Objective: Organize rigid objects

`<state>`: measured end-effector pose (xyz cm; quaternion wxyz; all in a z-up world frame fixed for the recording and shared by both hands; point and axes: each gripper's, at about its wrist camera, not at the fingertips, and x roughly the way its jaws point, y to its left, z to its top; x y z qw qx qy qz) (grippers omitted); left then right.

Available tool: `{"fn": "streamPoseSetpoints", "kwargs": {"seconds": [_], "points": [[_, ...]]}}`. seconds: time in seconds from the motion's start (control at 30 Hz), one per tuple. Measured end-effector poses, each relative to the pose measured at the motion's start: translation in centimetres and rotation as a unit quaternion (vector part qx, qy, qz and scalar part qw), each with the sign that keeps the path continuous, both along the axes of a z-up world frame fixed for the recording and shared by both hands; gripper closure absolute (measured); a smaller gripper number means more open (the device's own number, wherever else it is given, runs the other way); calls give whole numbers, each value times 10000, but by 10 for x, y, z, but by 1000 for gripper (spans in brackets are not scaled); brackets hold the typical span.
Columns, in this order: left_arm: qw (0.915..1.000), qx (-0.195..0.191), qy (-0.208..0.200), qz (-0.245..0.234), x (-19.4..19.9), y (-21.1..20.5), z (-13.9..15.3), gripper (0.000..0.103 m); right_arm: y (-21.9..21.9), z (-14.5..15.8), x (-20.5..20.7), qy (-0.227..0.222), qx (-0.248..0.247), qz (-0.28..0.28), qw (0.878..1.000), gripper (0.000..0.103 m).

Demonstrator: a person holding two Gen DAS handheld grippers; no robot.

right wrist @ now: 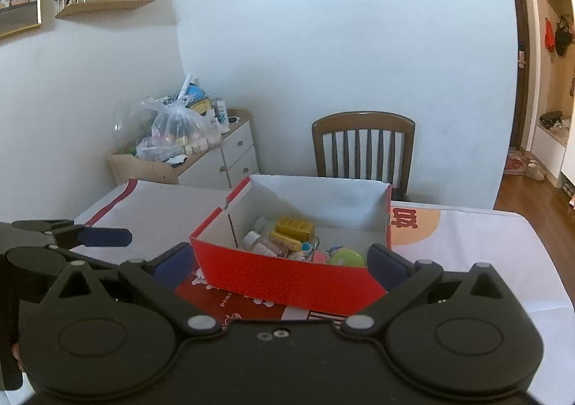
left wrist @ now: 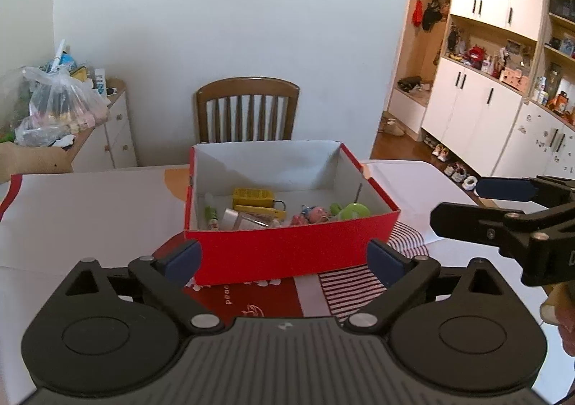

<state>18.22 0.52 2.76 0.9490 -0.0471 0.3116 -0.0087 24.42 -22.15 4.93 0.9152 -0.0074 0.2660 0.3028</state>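
Behind the red box [left wrist: 287, 250] of small toys [left wrist: 312, 214], left gripper [left wrist: 284, 257] and right gripper [right wrist: 284, 263] hover spread wide and empty, sorting seemingly finished or paused, next likely retreat.

Matt red cardboard box [left wrist: 287, 247], white inside; glossy plastic bag [right wrist: 179, 128]; varnished wooden chair [left wrist: 248, 110]; matt black plastic grippers.

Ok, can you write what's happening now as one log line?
left tool: open, empty | right tool: open, empty | red box: on table, small items inside
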Motion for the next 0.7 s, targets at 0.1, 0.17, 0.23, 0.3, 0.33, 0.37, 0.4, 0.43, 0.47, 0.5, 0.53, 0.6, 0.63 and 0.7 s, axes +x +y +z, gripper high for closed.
{"fn": "streamPoseSetpoints", "kwargs": {"seconds": [0.1,0.17,0.23,0.3,0.33,0.37,0.4,0.43,0.47,0.5,0.53,0.6,0.63,0.7], "points": [[10000,-19,-36,-22,-3,-3,1,4,-1,1,-4,-65,15,-62,10000,0],[10000,-40,-66,-34,-5,-3,2,4,-5,1,-7,-67,51,-85,9999,0],[9999,-50,-85,-35,-8,-4,2,4,-7,1,-9,-51,89,-108,9999,0],[9999,-57,-87,-48,-9,-5,1,4,-10,1,-10,-29,110,-139,9998,0],[9999,-56,-90,-53,-10,-6,1,4,-10,0,-11,-9,123,-138,9998,0],[9999,-46,-102,-45,-11,-6,1,4,-11,0,-12,4,132,-142,9998,0],[9999,-50,-122,-44,-11,-6,1,4,-12,0,-13,11,136,-159,9998,0],[9999,-78,-123,-49,-12,-6,1,4,-12,0,-14,20,138,-164,9998,0],[9999,-107,-123,-34,-13,-6,1,4,-13,0,-15,31,143,-170,9997,0],[9998,-129,-132,-20,-14,-6,1,4,-13,0,-16,40,145,-179,9997,0],[9998,-143,-133,-24,-15,-6,2,4,-13,-1,-17,48,140,-194,9997,0],[9998,-163,-112,-19,-15,-4,2,4,-14,-1,-18,63,131,-223,9996,0],[9998,-169,-101,-15,-15,-3,2,4,-14,-2,-19,74,129,-227,9996,0],[9998,-183,-80,-18,-17,-3,3,4,-15,-3,-22,98,120,-242,9996,0]]}}
